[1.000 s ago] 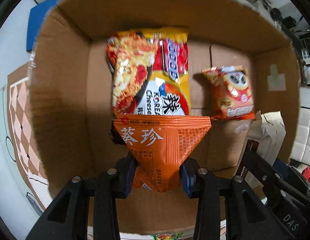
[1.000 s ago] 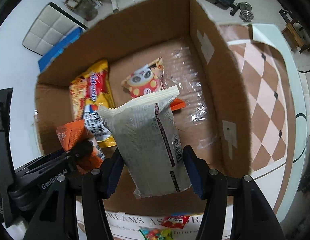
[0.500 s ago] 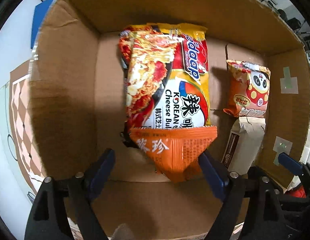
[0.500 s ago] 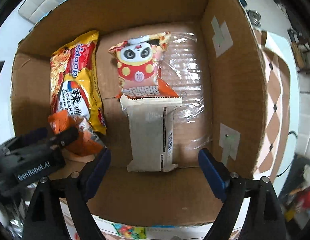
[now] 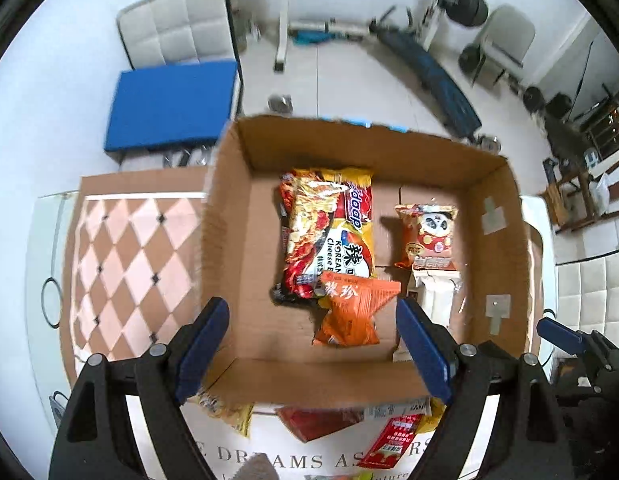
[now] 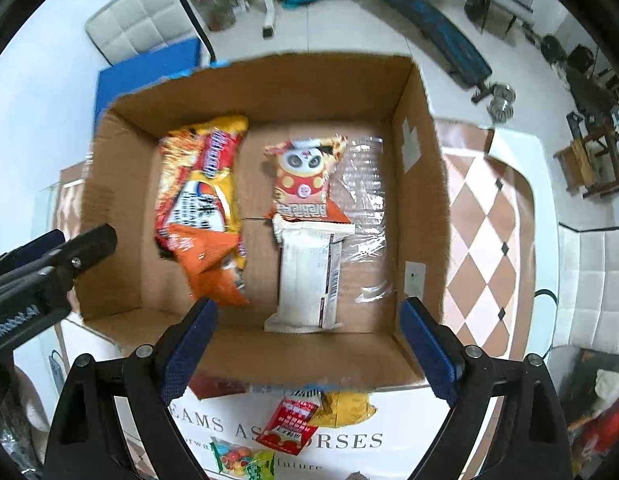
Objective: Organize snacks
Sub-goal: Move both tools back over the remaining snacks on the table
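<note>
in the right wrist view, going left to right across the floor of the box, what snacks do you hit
yellow noodle packet with the orange packet lying over its near end → panda snack bag with the white wrapper just nearer than it → clear plastic film

— What carries it all?
— A table (image 6: 489,216) with a checkered brown top. A cardboard box (image 6: 419,200) stands on it, straight below the claws.
— Anything else on it?
— Nearer than the claws, a red packet (image 6: 289,420), a yellow packet (image 6: 345,408) and a bag of coloured sweets (image 6: 241,460).
</note>
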### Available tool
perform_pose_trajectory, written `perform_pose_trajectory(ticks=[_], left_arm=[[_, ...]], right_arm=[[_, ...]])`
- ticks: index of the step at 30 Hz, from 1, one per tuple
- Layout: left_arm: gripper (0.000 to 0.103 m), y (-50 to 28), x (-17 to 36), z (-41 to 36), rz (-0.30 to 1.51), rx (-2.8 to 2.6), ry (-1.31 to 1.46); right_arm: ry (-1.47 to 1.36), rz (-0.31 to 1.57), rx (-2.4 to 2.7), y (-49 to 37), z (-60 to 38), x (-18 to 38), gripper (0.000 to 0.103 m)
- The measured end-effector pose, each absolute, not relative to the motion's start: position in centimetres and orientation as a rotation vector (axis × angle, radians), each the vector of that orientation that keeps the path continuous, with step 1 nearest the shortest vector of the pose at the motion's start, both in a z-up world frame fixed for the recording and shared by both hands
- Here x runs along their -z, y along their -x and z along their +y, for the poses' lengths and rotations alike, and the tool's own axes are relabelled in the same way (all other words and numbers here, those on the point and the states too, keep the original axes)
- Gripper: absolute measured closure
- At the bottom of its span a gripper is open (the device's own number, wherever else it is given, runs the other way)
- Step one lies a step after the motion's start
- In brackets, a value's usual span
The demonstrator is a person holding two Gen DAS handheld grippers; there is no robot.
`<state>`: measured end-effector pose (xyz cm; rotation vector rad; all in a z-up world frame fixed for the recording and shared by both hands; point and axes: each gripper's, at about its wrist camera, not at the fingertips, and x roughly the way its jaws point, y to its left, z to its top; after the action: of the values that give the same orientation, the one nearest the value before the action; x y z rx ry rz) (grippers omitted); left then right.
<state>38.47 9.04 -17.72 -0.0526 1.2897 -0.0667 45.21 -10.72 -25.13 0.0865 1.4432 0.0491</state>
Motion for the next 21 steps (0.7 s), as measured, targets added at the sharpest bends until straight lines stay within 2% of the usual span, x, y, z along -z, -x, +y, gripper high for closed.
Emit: perform_pose_trajectory(ticks=[3,8,14,21], left_arm=[[0.018,-35.8,16.8,9.5,1.243,0.028,0.046],[0.018,-31.3,18.7,11.9,1.278,-0.050,0.050],[0.018,-27.2,24.3,15.0,1.410,-0.123,0.073],[0.018,-25.2,29.1,18.1,1.492,-0.159,0.115]], right_arm=[[-0.115,1.410,-0.051,-42.8,-10.7,23.6,0.008],[-0.258,1.473,-0.057,-37.8,-11.2,25.0,0.008],[-0.442,1.636,0.010,-31.9,-11.6,32.4,0.009],[-0.487,1.735,0.128,-28.5,-11.3,39.2,0.013]])
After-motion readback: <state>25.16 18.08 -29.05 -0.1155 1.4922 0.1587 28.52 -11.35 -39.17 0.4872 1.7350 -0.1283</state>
